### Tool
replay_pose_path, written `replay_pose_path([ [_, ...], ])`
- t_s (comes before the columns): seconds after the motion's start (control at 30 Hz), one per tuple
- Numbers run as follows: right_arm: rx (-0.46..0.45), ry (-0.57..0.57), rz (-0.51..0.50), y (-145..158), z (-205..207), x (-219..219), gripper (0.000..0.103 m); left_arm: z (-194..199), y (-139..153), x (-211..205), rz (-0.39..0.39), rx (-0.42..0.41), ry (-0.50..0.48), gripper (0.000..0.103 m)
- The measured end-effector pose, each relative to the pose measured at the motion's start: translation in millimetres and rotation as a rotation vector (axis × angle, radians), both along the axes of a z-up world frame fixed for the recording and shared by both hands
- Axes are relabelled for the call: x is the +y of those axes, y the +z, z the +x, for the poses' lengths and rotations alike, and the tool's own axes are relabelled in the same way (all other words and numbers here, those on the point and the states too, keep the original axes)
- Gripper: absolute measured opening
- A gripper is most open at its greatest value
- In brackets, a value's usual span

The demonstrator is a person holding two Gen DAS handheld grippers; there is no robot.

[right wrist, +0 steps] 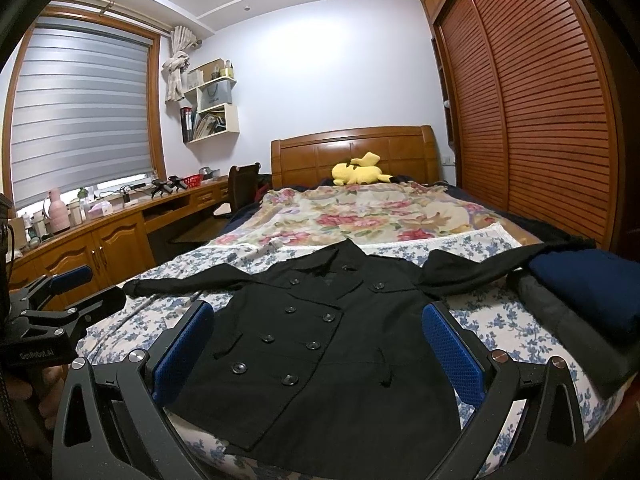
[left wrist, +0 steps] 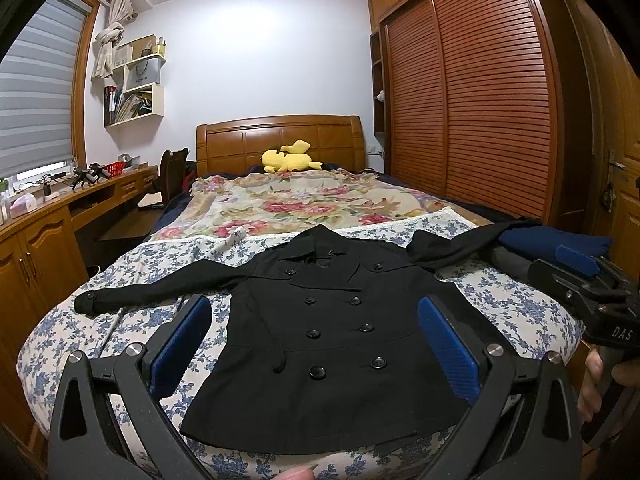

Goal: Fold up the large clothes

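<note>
The black coat [left wrist: 320, 344] lies face up and spread flat on the blue-flowered sheet [left wrist: 500, 304] at the foot of the bed, one sleeve reaching onto the folded dark clothes [right wrist: 592, 292] beside it. Both the left gripper [left wrist: 314, 344] and right gripper [right wrist: 320, 354] hover over the coat with fingers wide apart, gripping nothing, so folding looks not yet begun. The next move likely calls for pinching a sleeve and bringing it across the coat's buttoned front
</note>
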State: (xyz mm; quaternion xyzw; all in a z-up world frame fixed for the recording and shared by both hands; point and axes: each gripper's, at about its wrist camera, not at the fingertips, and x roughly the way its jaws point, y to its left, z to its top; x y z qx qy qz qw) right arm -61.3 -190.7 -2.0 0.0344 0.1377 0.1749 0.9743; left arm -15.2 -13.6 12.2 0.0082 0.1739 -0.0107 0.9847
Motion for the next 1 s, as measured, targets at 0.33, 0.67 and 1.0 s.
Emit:
replay_pose_path([
  [0.33,0.001,0.001,0.001,0,0,0,0.103,-3,1,-1,0.001,0.003,-0.002,0.103],
  [0.67,0.028,0.007,-0.001,-5,6,1,0.103,10,-11,4,-0.006,0.044,0.007,0.103],
  [1.0,0.055,0.038,-0.022,-6,23,13,0.103,27,-41,24,-0.030,0.127,0.037,0.103],
])
